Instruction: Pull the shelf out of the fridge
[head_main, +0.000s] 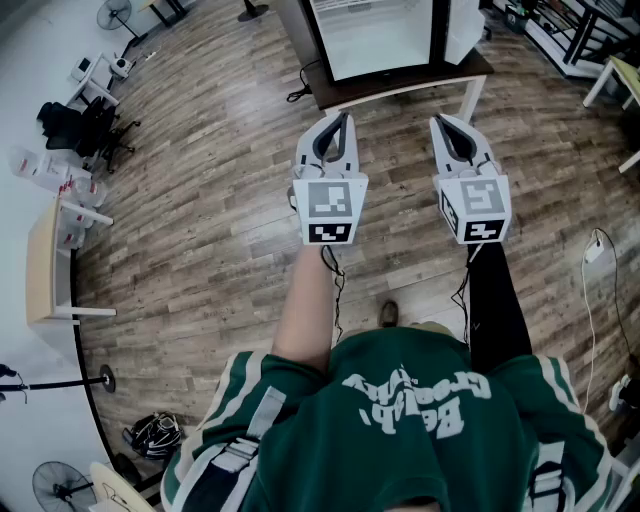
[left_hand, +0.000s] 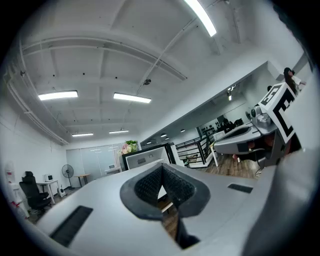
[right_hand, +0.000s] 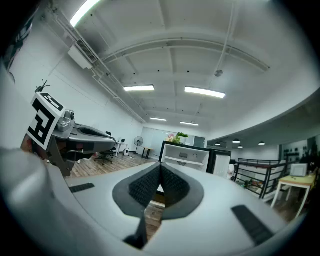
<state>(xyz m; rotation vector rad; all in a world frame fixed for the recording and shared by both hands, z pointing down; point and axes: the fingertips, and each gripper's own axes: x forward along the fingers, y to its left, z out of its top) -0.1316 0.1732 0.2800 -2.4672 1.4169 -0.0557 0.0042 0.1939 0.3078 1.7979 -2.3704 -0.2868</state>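
A small fridge (head_main: 375, 35) stands open on a low dark table (head_main: 400, 85) at the top of the head view, its white inside facing me and its door (head_main: 462, 30) swung to the right. In the right gripper view a thin white shelf (right_hand: 185, 159) crosses the fridge (right_hand: 187, 155) inside. Both grippers are held side by side over the wood floor, short of the table and pointing at the fridge. My left gripper (head_main: 345, 120) is shut with nothing in it, and my right gripper (head_main: 440, 122) is also shut and empty. The left gripper view shows the fridge (left_hand: 150, 156) beyond the closed pads.
An office chair (head_main: 85, 130) and a fan (head_main: 115, 12) stand at the far left, a light desk (head_main: 45, 265) nearer. A white table (head_main: 620, 80) is at the right edge. A helmet (head_main: 155, 435) lies on the floor behind me. A cable (head_main: 595, 250) lies at the right.
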